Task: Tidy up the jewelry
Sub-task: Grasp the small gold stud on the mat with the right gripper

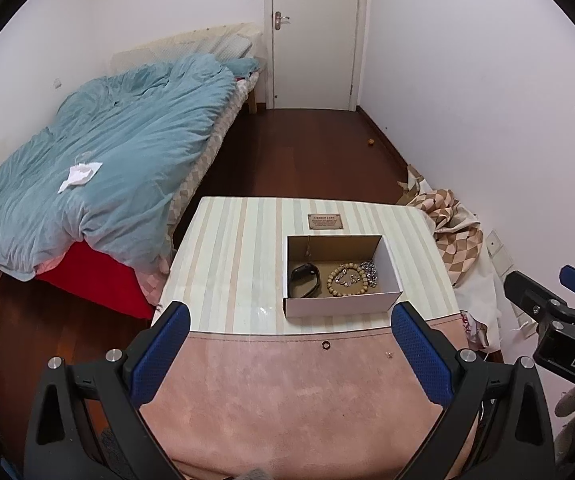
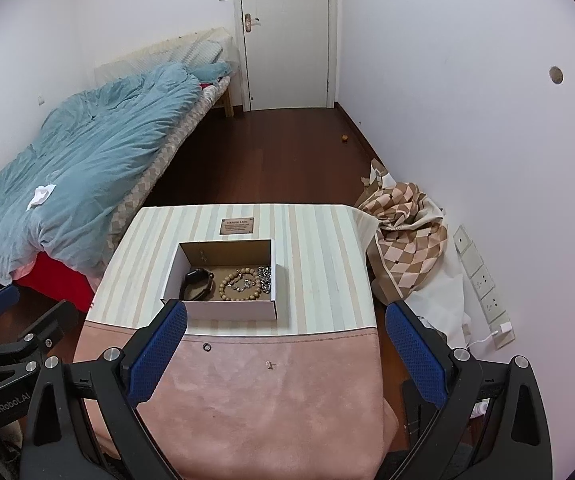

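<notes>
Both claws hang above the near end of the bench, and both are spread wide with nothing between their blue-padded fingers. The left claw (image 1: 289, 326) has its jaws far apart, touching nothing, its pads framing the pink suede-like mat (image 1: 287, 392) that covers the near part of the striped cream-and-beige bench (image 1: 227, 248). The right claw (image 2: 285, 322) is just as wide open and just as empty, hovering over the same mat (image 2: 271, 400), with its left fingertip in line with the near left corner of the box; whether it touches the cardboard cannot be told. The open white cardboard box with a brown inside (image 1: 341, 304) sits on the striped part of the bench, just beyond the mat's far edge. Inside it, on the left, lies a black band-shaped bracelet or watch (image 1: 305, 280); in the middle a ring of tan wooden beads (image 1: 347, 280); and against the right wall a heap of silver chain (image 1: 369, 272), part of it lying over the beads. Two pieces are outside the box, on the mat: a small dark ring (image 1: 326, 345) near the mat's far edge, and to its right a tiny pale metal piece, perhaps an earring (image 1: 388, 355), too small to make out. From the right wrist view the ring (image 2: 206, 346) lies just right of the left fingertip and the tiny piece (image 2: 270, 365) sits nearer the middle of the mat, both well clear of the pads.
</notes>
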`<state>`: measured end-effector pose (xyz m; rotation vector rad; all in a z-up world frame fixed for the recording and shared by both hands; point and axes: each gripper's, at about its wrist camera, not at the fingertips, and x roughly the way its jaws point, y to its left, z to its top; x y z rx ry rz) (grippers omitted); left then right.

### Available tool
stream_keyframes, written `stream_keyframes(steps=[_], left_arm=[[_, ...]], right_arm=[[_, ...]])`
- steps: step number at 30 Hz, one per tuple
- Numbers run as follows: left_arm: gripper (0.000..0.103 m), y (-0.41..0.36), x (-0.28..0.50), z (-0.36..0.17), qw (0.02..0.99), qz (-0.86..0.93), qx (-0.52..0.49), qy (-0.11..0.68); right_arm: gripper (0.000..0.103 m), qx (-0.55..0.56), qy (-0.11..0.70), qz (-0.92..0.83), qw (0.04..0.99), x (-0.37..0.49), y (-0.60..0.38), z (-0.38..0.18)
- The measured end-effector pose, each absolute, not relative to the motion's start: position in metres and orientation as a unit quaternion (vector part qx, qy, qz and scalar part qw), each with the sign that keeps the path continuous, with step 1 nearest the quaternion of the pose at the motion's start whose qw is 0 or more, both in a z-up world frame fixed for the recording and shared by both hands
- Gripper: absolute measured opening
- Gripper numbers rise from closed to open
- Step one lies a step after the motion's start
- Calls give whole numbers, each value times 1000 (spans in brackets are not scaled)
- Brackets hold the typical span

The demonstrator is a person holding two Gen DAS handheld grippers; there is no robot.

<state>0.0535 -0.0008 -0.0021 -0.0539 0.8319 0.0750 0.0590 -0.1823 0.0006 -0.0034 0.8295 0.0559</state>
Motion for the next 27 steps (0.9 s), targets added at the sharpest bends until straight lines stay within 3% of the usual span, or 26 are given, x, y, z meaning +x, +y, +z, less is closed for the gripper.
stream_keyframes(steps=[5, 10, 12, 14, 19, 24, 26, 27], left_arm=[[103, 5, 65, -35, 906, 62, -28, 417], [103, 12, 78, -102, 871, 80, -17, 484], [103, 13, 79, -126, 857, 87, -10, 508], [103, 15, 80, -148, 843, 92, -5, 530], [103, 18, 87, -178, 820, 94, -6, 564], [103, 12, 90, -192, 812, 84, 4, 577], [103, 12, 95, -195, 810, 82, 5, 580], [103, 12, 97, -197, 810, 83, 8, 581]], right_arm=[[101, 16, 454, 29, 891, 80, -193, -52], [98, 50, 510, 43, 858, 93, -199, -128], [85, 53, 526, 50, 847, 97, -196, -159], [61, 53, 541, 55, 838, 101, -192, -183], [44, 44, 546, 79, 833, 111, -174, -227], [37, 6, 536, 96, 839, 116, -152, -246], [18, -15, 542, 96, 834, 118, -144, -256], [14, -23, 543, 94, 834, 117, -142, -258]])
